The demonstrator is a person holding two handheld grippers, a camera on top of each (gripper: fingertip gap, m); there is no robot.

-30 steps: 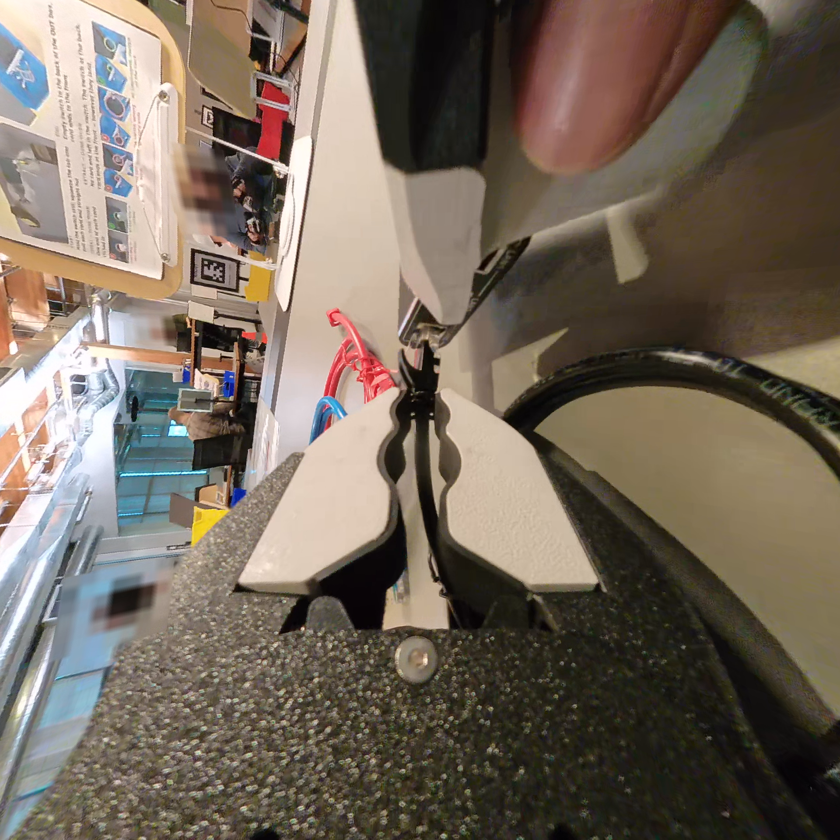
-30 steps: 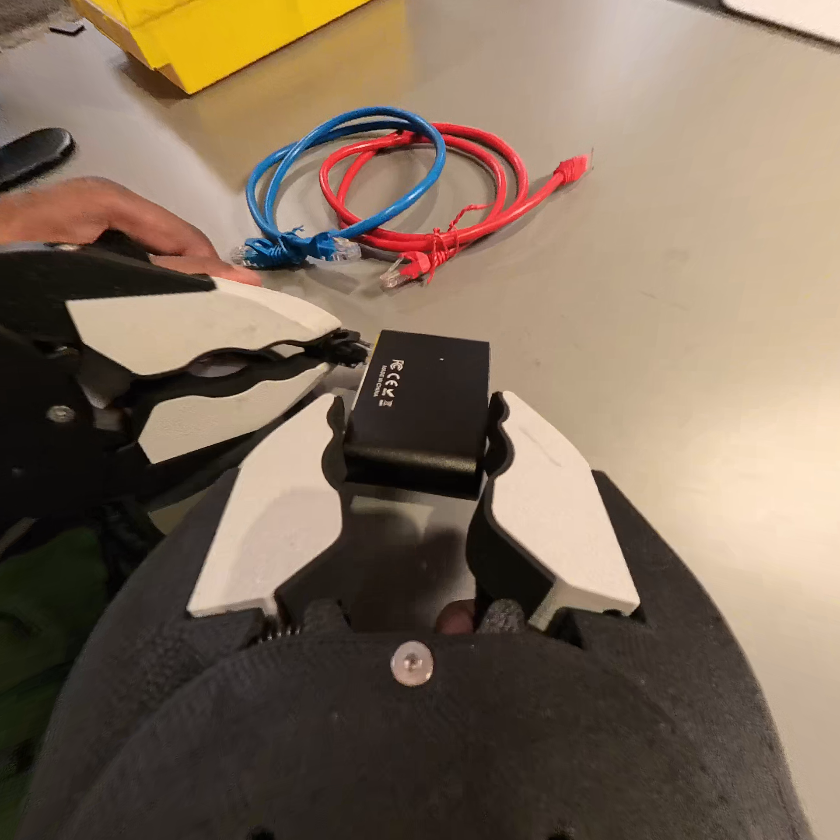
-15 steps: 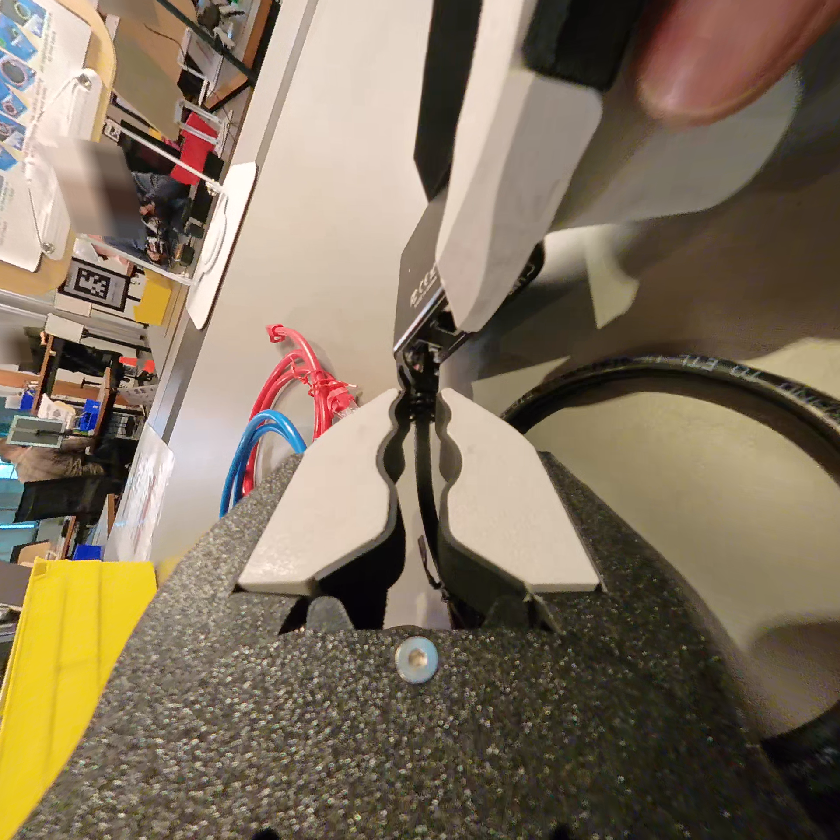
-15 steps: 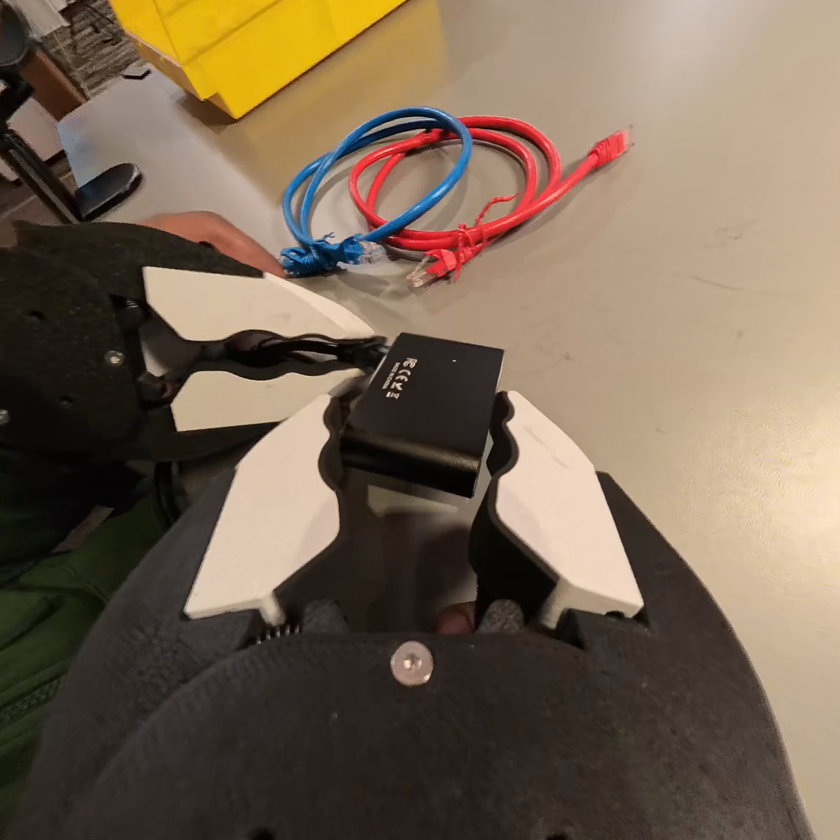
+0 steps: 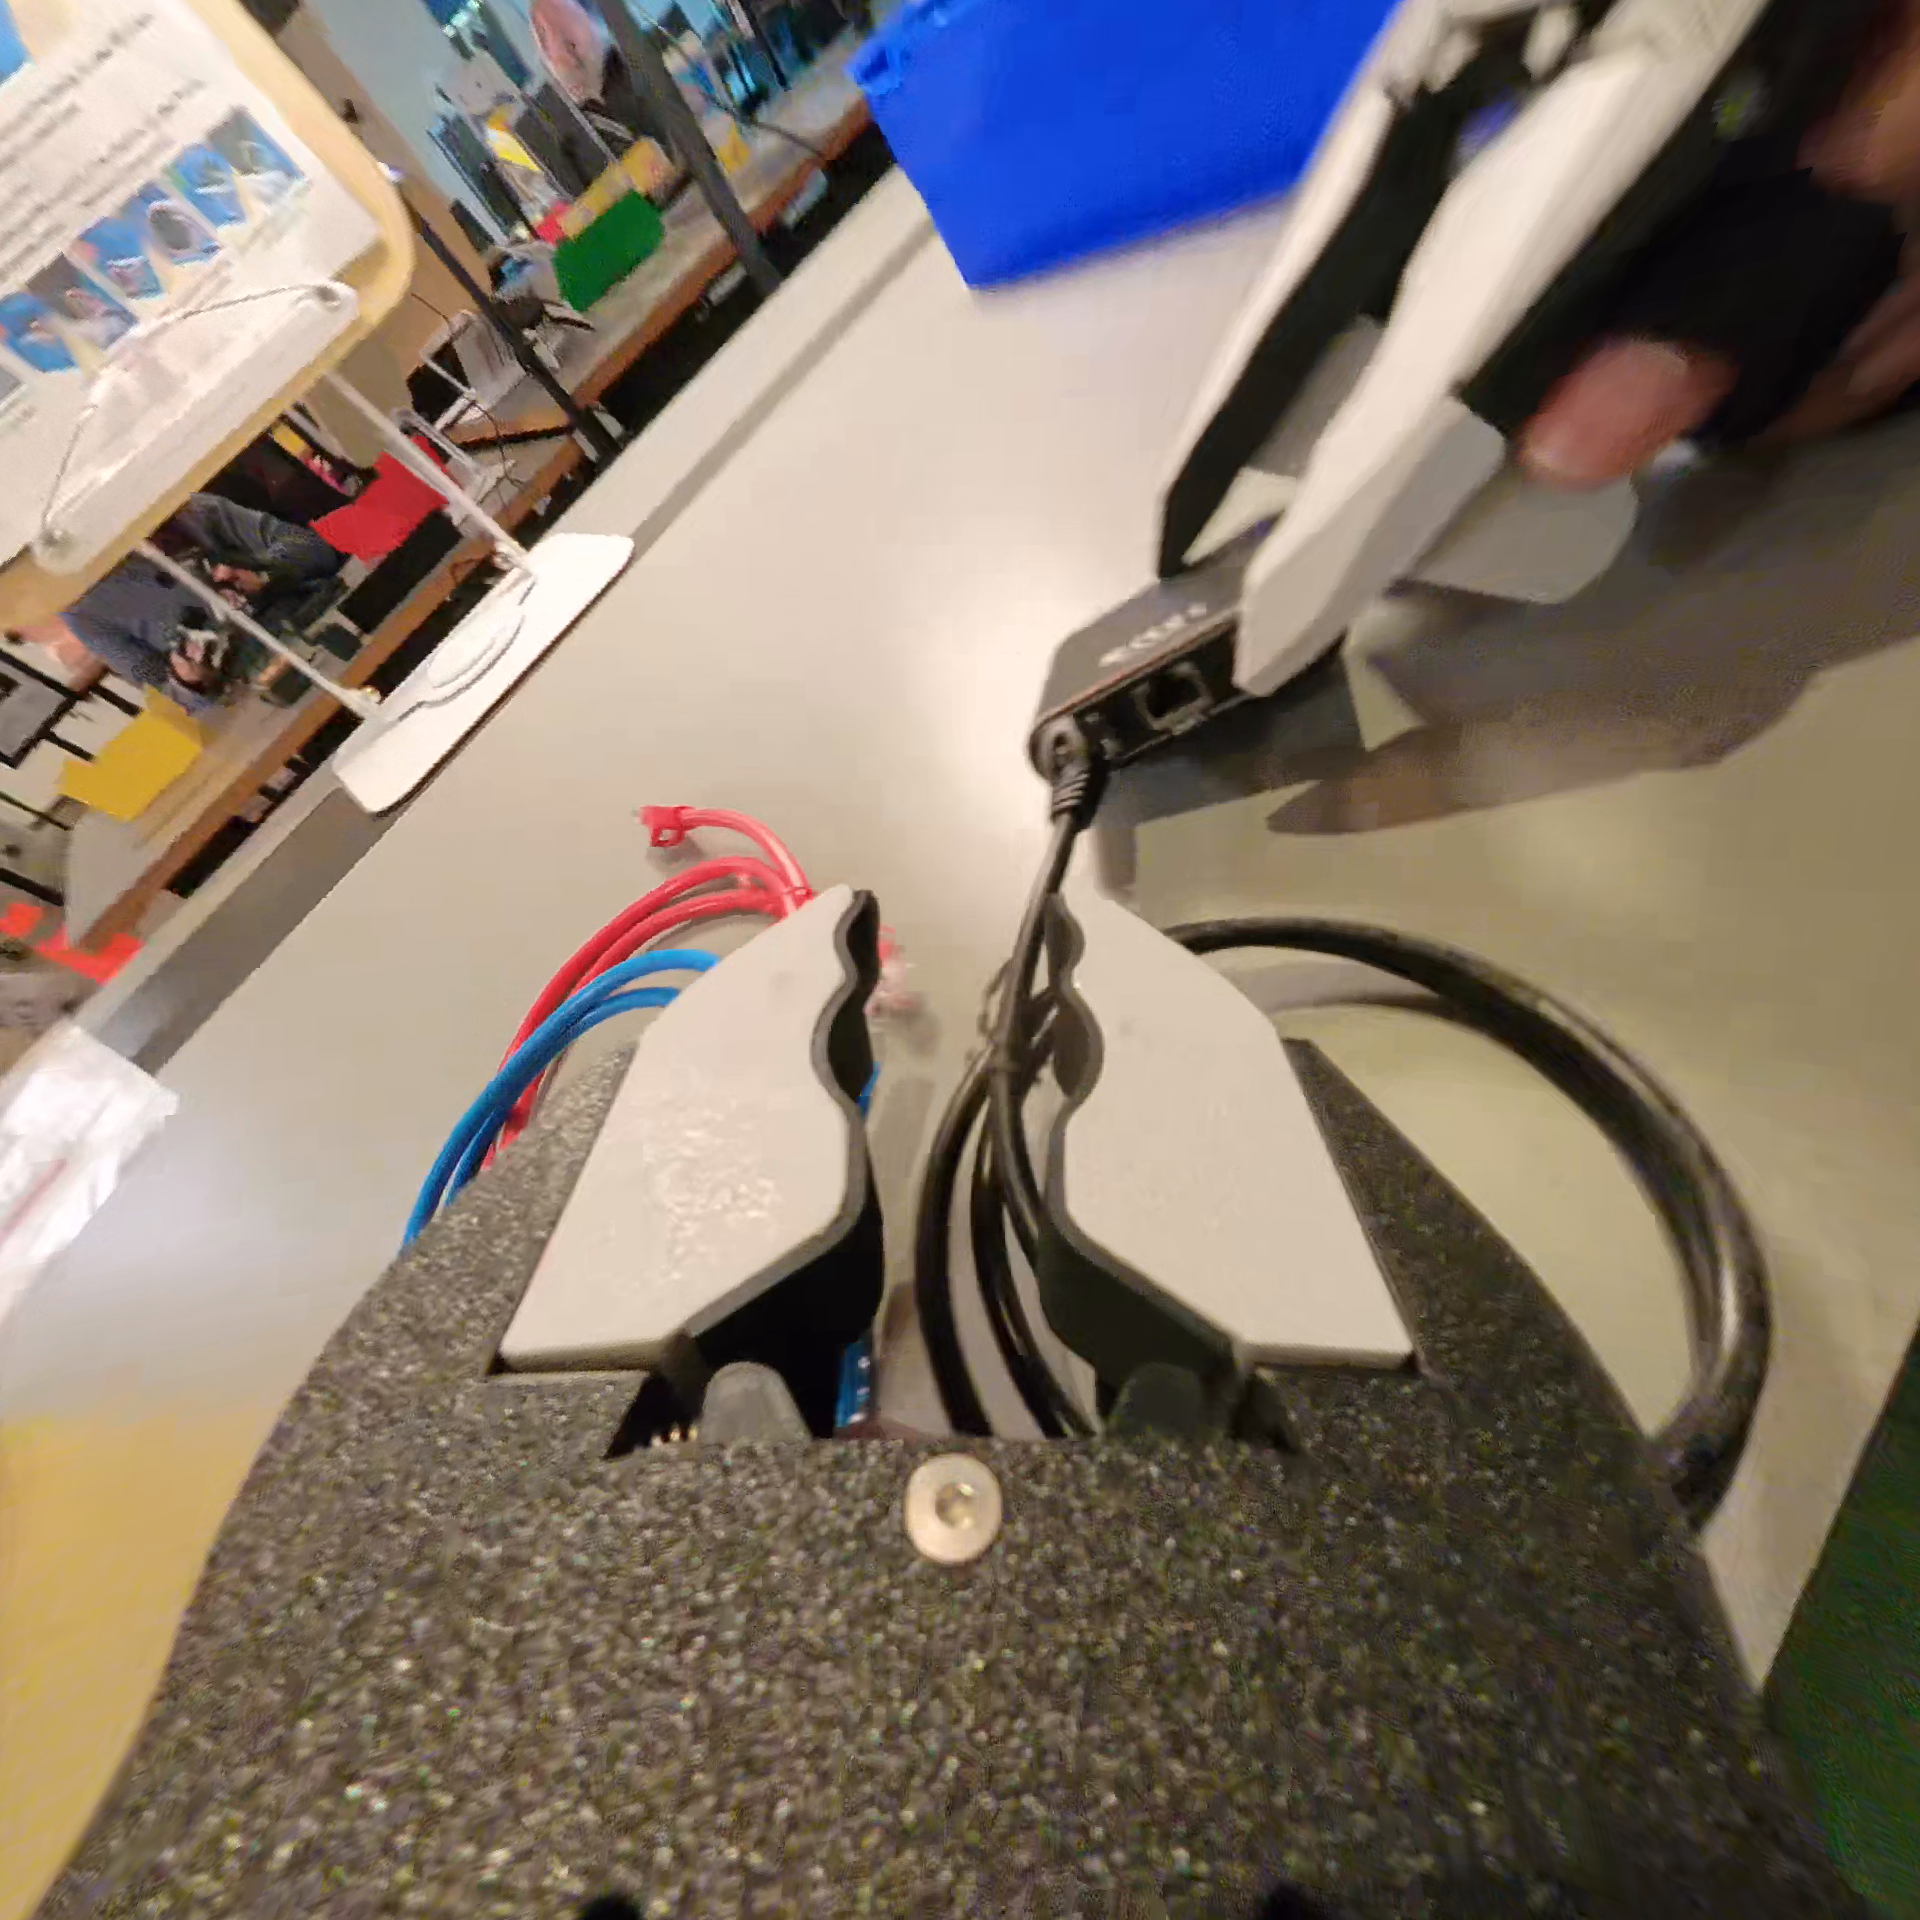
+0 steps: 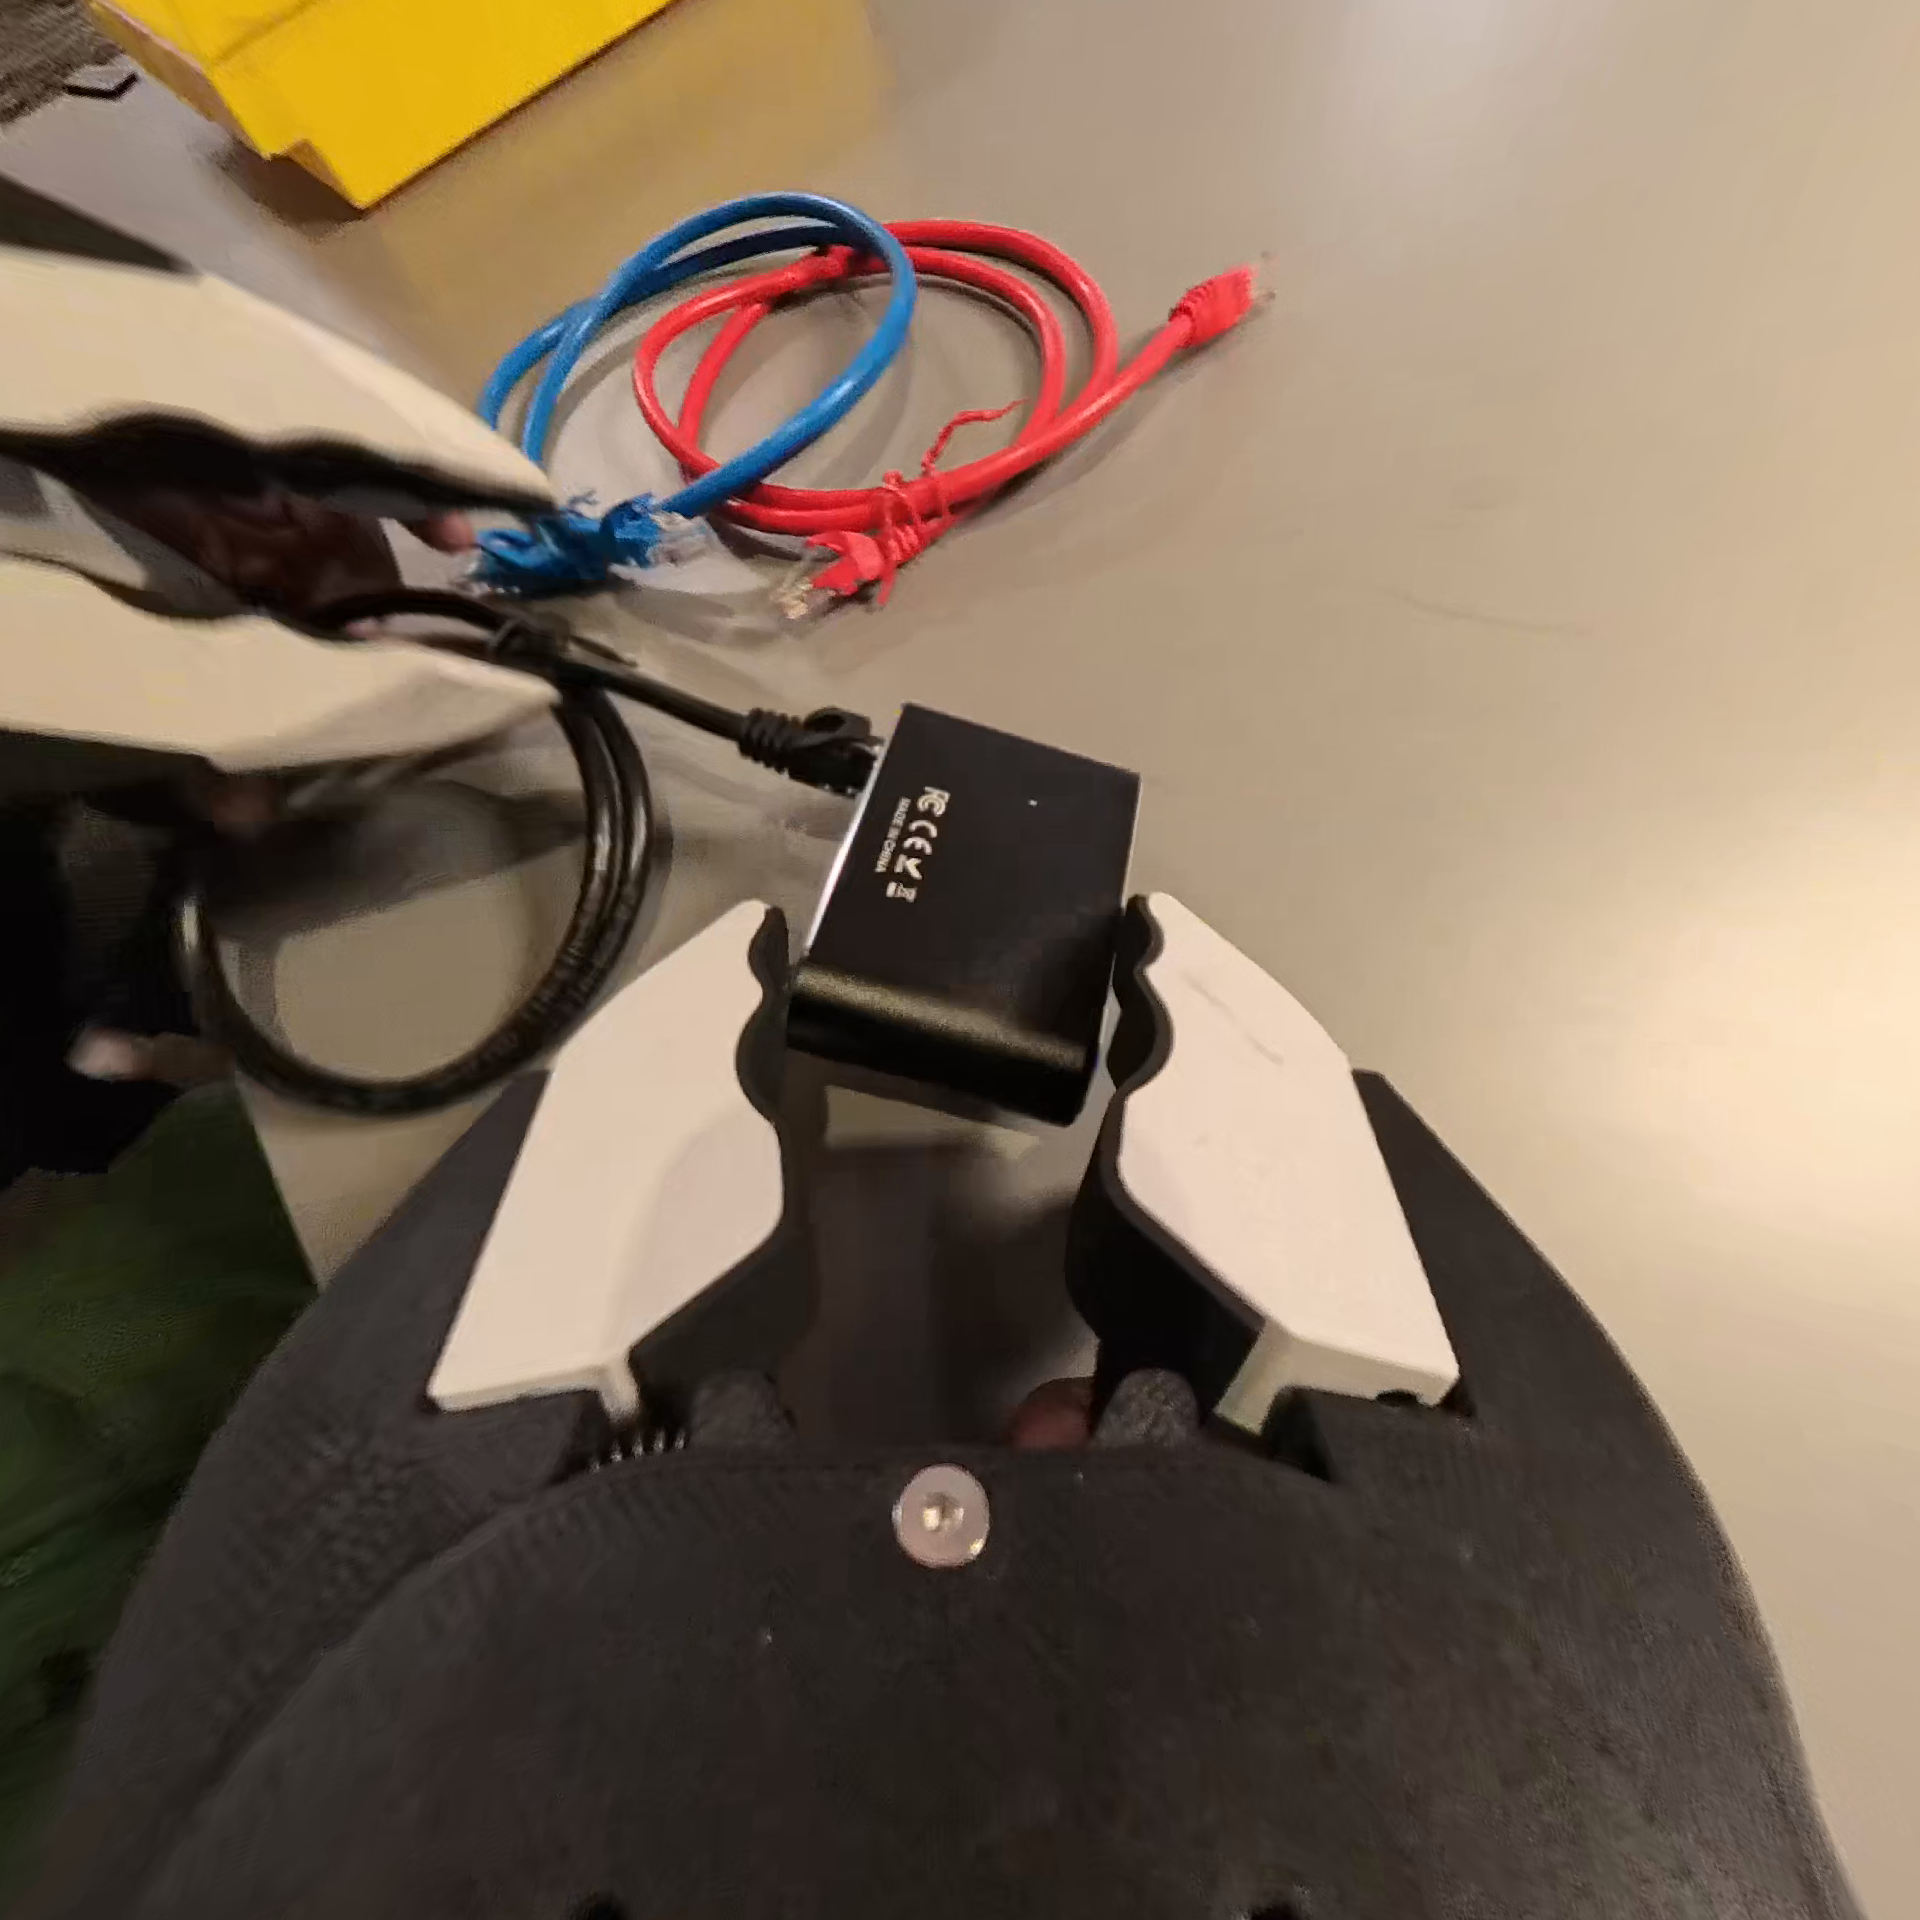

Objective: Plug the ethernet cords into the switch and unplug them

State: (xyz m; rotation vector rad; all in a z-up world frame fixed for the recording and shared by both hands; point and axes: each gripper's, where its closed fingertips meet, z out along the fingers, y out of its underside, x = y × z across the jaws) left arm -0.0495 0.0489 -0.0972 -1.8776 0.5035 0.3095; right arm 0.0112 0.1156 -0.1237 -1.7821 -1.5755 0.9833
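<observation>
My right gripper (image 6: 951, 935) is shut on the near end of the black switch (image 6: 987, 894) and holds it just above the grey table. The black ethernet cord's plug (image 6: 810, 743) sits in a port on the switch's left end. The cord (image 5: 997, 1029) runs back between my left gripper's fingers, against the right one. My left gripper (image 5: 966, 925) is open, a short way back from the switch (image 5: 1143, 665). The coiled blue cord (image 6: 727, 364) and the red cord (image 6: 1039, 416) lie loose on the table beyond.
A yellow bin (image 6: 416, 83) stands at the table's far left corner. A blue bin (image 5: 1091, 125) stands farther back. A white stand base (image 5: 488, 665) with a sign board sits near the table edge. The black cord loops on the table (image 6: 582, 935).
My left gripper has opened, let go of the black cord and drawn back from the switch. The plug stays in the port. My right gripper still holds the switch.
</observation>
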